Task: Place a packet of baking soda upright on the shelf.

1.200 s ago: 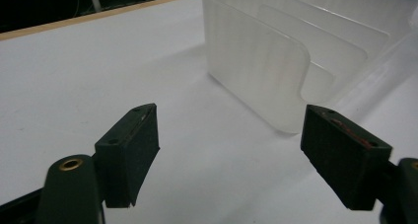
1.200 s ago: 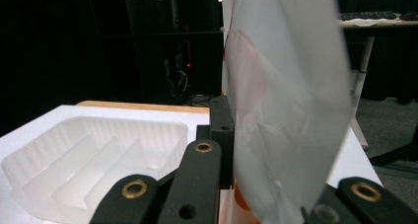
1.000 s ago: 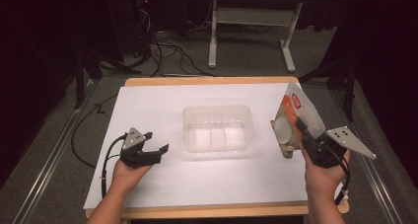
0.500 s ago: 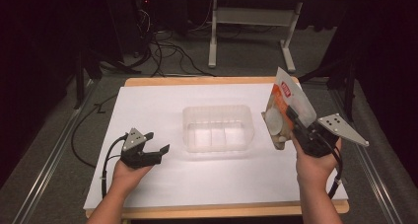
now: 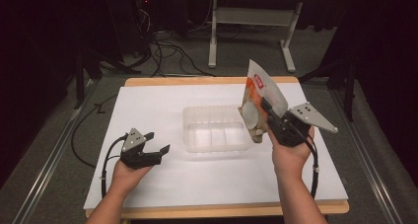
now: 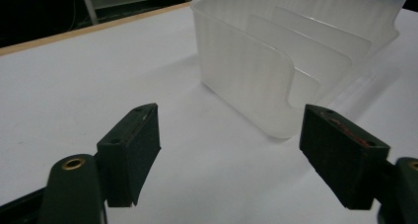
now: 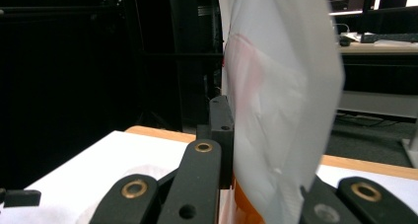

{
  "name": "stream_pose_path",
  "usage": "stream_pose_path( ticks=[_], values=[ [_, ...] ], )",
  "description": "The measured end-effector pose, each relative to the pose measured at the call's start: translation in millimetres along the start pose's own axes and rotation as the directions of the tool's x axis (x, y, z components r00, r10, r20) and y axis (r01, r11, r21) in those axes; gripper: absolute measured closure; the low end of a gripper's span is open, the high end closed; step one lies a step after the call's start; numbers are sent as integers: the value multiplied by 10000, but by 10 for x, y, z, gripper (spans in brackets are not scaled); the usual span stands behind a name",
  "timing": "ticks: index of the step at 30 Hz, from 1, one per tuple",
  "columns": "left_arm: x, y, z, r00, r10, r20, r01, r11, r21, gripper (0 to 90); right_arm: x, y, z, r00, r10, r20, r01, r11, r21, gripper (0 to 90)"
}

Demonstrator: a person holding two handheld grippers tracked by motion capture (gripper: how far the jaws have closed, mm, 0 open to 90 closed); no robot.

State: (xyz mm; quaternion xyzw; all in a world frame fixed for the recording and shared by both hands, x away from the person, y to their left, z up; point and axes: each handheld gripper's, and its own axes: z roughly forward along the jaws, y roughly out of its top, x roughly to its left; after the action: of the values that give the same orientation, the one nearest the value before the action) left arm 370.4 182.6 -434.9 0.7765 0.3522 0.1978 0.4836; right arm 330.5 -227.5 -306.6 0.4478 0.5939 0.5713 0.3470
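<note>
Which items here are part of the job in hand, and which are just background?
In use:
- snack pouch, clamped in the right hand-held gripper
- clear divided container
- left hand-held gripper, open, resting on the table

Background:
- floor cables
- grey desk frame

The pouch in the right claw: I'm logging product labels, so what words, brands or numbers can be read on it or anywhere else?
Red label patch at the top of the pouch: has print, too small and blurred to read.
Pouch back in the right gripper view: a faint reddish show-through, no legible text.
Clear divided container: no text.
Right claw, left claw: no markings legible.
</note>
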Motion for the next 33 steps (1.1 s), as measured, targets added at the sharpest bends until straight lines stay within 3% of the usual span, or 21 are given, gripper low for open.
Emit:
stream_pose_path(
  ticks=[10, 24, 33],
  values=[
    [17, 11, -28, 10000, -53, 28, 54, 9998, -184, 240, 213, -82, 304, 9994, 150, -302, -142, 9996, 248, 900],
    [52, 13, -43, 9999, -109, 53, 110, 9996, -269, 240, 390, -244, 668, 9988, 135, -474, -101, 9974, 718, 900],
    [61, 15, -49, 9998, -148, 106, 150, 9995, -273, 240, 481, -363, 871, 9989, -256, -394, 297, 9939, 1061, 900]
  ],
)
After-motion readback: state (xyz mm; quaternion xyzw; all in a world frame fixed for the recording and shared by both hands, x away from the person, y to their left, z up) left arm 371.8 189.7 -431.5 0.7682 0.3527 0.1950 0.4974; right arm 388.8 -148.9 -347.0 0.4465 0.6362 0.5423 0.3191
